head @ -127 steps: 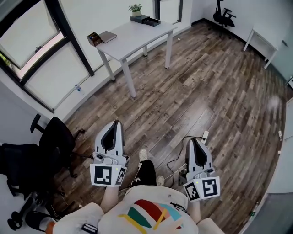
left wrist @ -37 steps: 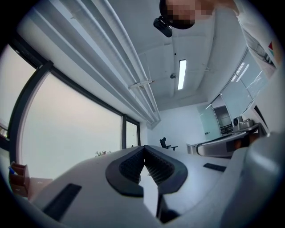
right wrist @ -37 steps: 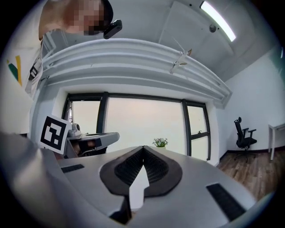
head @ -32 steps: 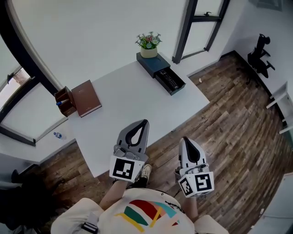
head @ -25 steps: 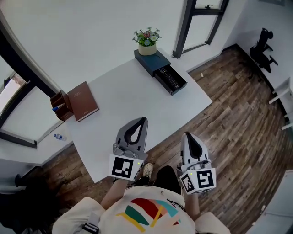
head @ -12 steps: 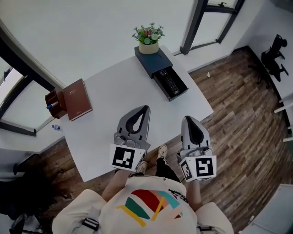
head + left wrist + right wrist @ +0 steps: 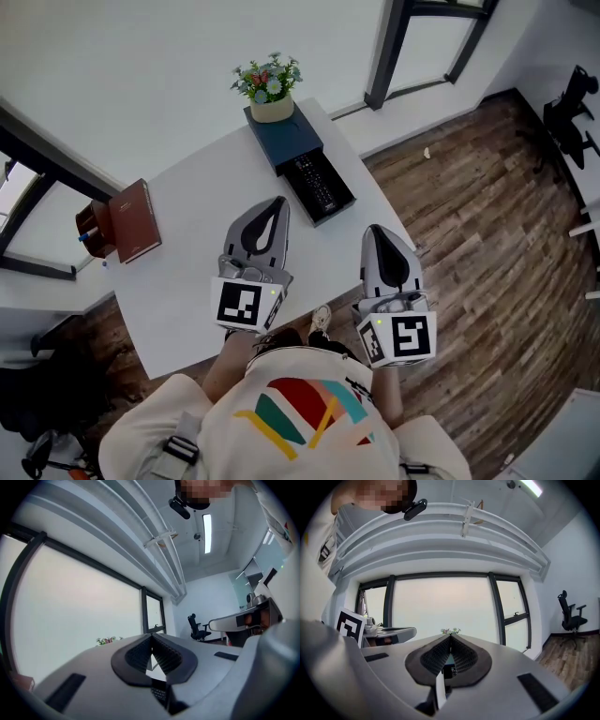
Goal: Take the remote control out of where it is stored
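Left gripper [image 7: 277,202] and right gripper [image 7: 376,232] at the tabletop [image 7: 187,267] edge
Both pairs of fingers are closed and empty; the remote control [image 7: 314,185] lies in the open drawer [image 7: 336,210] just ahead.

We see a potted plant [image 7: 269,89] at the white table's [image 7: 183,277] far edge, and a brown notebook [image 7: 131,220] beside a pen holder [image 7: 89,228].

Low in the head view, the person wears a cream short-sleeved shirt [image 7: 309,441] printed with red, teal and yellow bands, and a pale shoe [image 7: 322,319]. The left gripper [image 7: 277,202] and right gripper [image 7: 374,232] are smooth grey shells tapering to a point, each with a dark, ribbed, teardrop-shaped lining. At their rear sit marker cubes [image 7: 242,305] with black-and-white squares.
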Motion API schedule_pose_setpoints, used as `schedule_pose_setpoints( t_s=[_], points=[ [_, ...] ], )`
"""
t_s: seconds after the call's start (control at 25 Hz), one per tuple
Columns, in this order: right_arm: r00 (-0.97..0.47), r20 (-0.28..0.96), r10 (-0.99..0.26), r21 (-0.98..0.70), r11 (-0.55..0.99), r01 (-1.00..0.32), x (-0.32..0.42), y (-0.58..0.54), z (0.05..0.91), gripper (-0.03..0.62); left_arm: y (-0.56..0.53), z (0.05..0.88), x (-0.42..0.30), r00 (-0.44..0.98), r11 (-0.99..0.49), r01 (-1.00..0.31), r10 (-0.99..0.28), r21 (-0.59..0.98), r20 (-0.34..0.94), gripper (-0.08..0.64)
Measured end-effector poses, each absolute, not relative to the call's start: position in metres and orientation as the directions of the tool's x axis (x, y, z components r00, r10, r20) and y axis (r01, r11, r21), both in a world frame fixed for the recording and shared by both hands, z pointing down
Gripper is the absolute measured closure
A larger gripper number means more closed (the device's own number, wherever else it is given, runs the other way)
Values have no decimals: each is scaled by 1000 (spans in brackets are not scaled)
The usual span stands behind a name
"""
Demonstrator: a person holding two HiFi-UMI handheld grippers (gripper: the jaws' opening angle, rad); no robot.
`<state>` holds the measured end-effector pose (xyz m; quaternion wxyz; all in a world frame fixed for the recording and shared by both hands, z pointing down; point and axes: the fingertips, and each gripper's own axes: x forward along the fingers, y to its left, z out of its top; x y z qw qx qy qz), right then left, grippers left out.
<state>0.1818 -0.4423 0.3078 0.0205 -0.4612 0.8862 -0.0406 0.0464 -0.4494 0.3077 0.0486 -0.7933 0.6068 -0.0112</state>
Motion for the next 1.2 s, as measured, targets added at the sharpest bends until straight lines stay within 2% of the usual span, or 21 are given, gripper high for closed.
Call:
schedule_pose_setpoints(
  t_s=[0.32,0.76,0.8,0.88,0.92,1.0,1.2],
  points=[
    [-682,-20,-731,-225,668,-709,169,-487,318,589,-475,305,49,216,-213,-967,-976,-137,-4,551],
    [-722,67,-689,-178,704,-688,131,-550,339,586,-518,313,15,134,-132,-988,-991,-86,-20,551],
    [-710,75,-700,-195,688,-699,126,-560,345,546,-522,319,10,130,-129,-989,-991,-79,-12,551],
    [-699,114,-706,-215,669,-711,115,-575,360,380,-529,334,1,113,-114,-992,-993,-49,25,551],
    [-700,146,-699,-208,670,-713,110,-579,370,341,-532,344,-3,103,-104,-994,-994,-31,47,551],
    [-707,231,-668,-162,690,-705,96,-585,394,307,-538,361,-10,95,-96,-995,-992,-8,83,551],
    [-679,474,-560,-88,737,-670,64,-607,463,305,-561,396,-28,79,-75,-996,-988,38,135,551]
  ],
)
